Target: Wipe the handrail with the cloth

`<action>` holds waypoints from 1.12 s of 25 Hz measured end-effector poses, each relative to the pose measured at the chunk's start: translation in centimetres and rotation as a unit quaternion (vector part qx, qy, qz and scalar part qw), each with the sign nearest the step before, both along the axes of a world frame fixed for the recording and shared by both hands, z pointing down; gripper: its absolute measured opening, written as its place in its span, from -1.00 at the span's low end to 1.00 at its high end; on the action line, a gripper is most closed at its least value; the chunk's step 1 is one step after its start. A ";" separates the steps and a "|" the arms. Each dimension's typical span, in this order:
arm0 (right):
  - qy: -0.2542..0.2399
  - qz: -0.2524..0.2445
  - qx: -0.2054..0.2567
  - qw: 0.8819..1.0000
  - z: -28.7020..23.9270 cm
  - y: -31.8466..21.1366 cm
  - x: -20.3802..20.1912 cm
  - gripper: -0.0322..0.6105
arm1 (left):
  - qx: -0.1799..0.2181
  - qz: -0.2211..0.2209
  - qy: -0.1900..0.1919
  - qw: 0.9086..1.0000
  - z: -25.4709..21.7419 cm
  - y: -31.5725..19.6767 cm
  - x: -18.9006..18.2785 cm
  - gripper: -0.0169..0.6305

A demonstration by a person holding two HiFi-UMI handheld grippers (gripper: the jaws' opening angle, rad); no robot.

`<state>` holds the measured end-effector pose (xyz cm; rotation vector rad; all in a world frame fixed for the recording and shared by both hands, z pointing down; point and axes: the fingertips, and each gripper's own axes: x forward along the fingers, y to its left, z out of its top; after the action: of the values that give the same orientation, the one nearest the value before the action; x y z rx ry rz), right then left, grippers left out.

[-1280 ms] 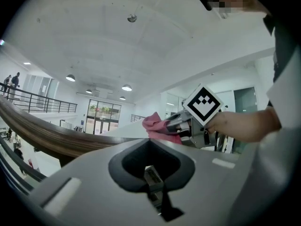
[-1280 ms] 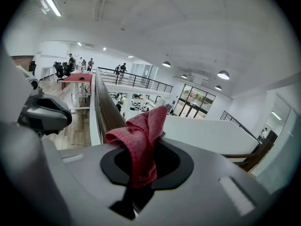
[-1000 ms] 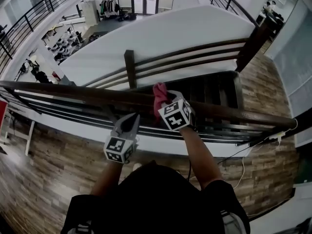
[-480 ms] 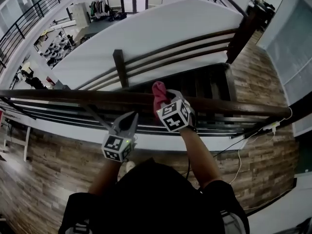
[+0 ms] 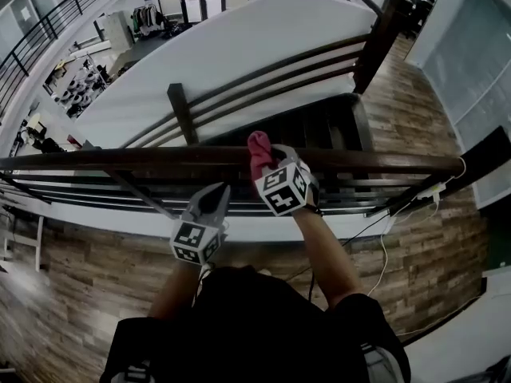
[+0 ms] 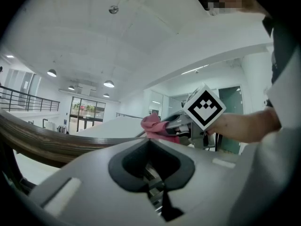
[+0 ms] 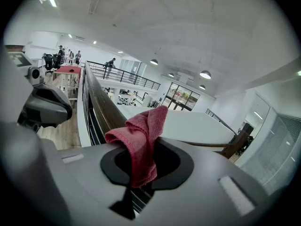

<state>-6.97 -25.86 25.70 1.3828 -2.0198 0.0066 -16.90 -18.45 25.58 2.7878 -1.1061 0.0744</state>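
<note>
The right gripper (image 5: 263, 163) is clenched on a crumpled pink terry cloth (image 5: 258, 145), whose soft folds bunch up out of its jaws and press on the top of the handrail (image 5: 120, 159). This is a long, rounded rail of dark polished wood with thin metal bars below it. The left gripper (image 5: 214, 196) hangs just beside the rail, below it, its grey jaws closed together on nothing.

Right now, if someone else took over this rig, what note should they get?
Right gripper: jaws shut on the pink cloth, held against the wooden handrail.
Left gripper: jaws together, empty, beside it on the near side of the rail.
Done: cloth gripped and at the rail; how much is wiped does not show.
Left: run the cloth along the rail.
</note>
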 end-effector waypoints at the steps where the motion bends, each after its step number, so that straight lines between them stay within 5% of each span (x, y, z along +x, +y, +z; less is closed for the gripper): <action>1: 0.000 0.001 0.002 1.000 0.0 0.2 0.3 -0.74 | -0.001 0.001 -0.001 1.000 0.1 0.2 0.3 -0.95; 14: -0.012 0.079 -0.004 0.997 0.3 1.8 6.5 -0.74 | 0.011 0.079 0.020 0.997 -1.5 -0.4 5.4 -0.95; 28: -0.025 0.199 0.002 0.980 0.1 3.9 13.4 -0.74 | 0.011 0.236 0.040 0.971 -2.8 1.2 12.4 -0.95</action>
<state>6.46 -21.93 25.83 1.7821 -1.7502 0.2162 -4.54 -17.23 22.82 2.9796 -0.4077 -0.0012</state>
